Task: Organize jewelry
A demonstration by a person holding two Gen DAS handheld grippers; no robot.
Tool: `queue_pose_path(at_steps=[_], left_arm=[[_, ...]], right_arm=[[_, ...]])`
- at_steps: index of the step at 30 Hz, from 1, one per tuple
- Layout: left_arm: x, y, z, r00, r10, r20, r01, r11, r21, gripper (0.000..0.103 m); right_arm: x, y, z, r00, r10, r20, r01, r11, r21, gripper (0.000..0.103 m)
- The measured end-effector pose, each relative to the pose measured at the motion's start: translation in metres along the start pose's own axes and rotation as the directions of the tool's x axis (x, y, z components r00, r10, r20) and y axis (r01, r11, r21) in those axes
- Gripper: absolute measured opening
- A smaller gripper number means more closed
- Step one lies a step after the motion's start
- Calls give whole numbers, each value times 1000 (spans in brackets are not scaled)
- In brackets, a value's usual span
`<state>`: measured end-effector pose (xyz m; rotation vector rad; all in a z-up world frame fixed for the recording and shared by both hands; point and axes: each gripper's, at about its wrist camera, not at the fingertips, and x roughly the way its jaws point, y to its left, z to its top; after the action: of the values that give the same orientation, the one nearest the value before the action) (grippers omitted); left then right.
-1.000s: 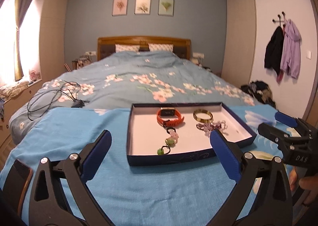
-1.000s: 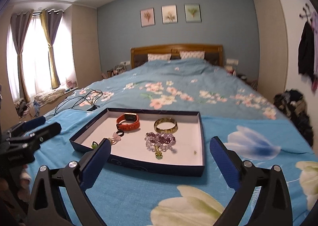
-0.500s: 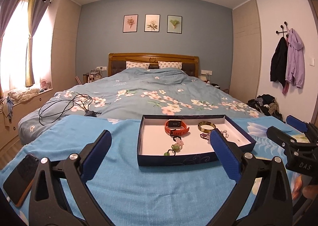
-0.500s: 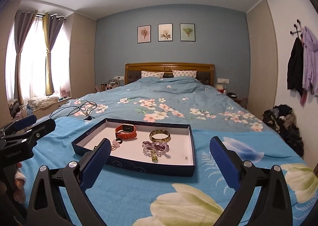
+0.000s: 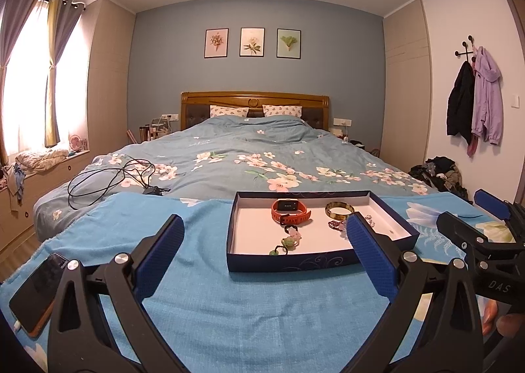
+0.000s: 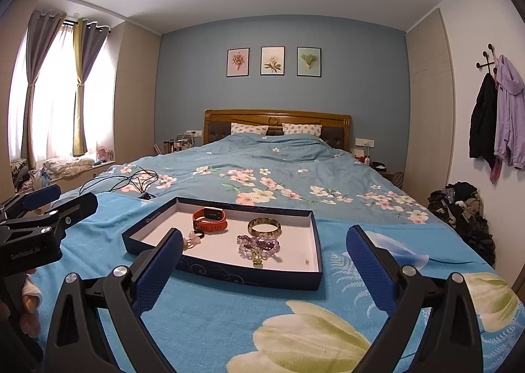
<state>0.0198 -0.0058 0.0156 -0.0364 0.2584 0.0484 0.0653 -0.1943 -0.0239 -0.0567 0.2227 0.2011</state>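
A dark blue tray (image 5: 288,263) with a white floor lies on the blue blanket at the bed's foot; it also shows in the right wrist view (image 6: 229,274). In it lie an orange watch (image 5: 290,210) (image 6: 210,220), a gold bangle (image 5: 339,210) (image 6: 264,227), purple beads (image 6: 259,245), black rings with pink and green stones (image 5: 288,240) and a tiny stud (image 6: 307,261). My left gripper (image 5: 264,233) is open and empty, short of the tray. My right gripper (image 6: 264,245) is open and empty, short of the tray.
A phone (image 5: 36,294) lies on the blanket at the left. Black cables (image 5: 111,181) lie on the floral duvet. Coats (image 5: 475,103) hang on the right wall above a heap of clothes (image 5: 439,176). The headboard (image 5: 254,100) is far behind.
Both grippers have pulled back and tilted up: the tray looks smaller and farther, more wall and ceiling show. Both stay open and empty.
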Motion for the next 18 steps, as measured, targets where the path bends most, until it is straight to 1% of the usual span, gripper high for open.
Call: queue_pose_path(at_steps=[18], left_arm=[[-11, -5, -3, 1000, -16, 14, 16, 1000, -1, 98]], right_arm=[[-5, -2, 0, 1000, -13, 11, 13, 1000, 16, 96]])
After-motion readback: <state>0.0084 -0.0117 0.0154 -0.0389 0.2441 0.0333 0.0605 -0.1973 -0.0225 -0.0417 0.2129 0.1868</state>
